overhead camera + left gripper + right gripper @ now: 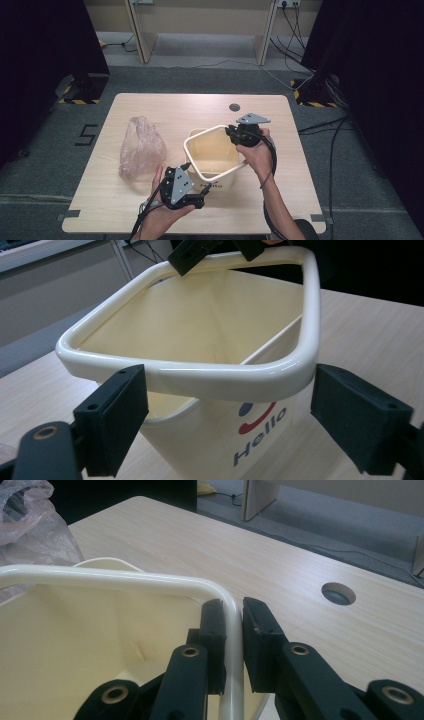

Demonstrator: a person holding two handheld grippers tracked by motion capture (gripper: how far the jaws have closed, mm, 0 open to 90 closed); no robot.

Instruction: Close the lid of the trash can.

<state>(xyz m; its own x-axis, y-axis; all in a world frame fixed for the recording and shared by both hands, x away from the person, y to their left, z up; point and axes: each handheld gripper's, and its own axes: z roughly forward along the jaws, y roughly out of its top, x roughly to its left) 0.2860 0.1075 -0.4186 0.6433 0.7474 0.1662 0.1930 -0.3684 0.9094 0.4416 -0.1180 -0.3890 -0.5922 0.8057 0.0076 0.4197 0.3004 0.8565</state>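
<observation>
1. I see the cream bin (214, 160) standing on the table (150, 107), right of centre, with its loose rim ring (200, 137) lifted and tilted above the bin body.
2. My right gripper (231, 134) is clamped on the far right side of that ring; in the right gripper view the pads (212, 630) pinch the ring bar (231, 625) from both sides.
3. My left gripper (200, 200) sits at the bin's near side, jaws apart; in the left gripper view the ring's near edge (200, 380) runs between them, and I can't tell whether either pad touches it.
4. A crumpled clear plastic bag (141, 147) lies left of the bin, near it but apart.
5. The word "Hello" (260, 437) shows on the bin's wall, the mark above it partly hidden by the ring.
</observation>
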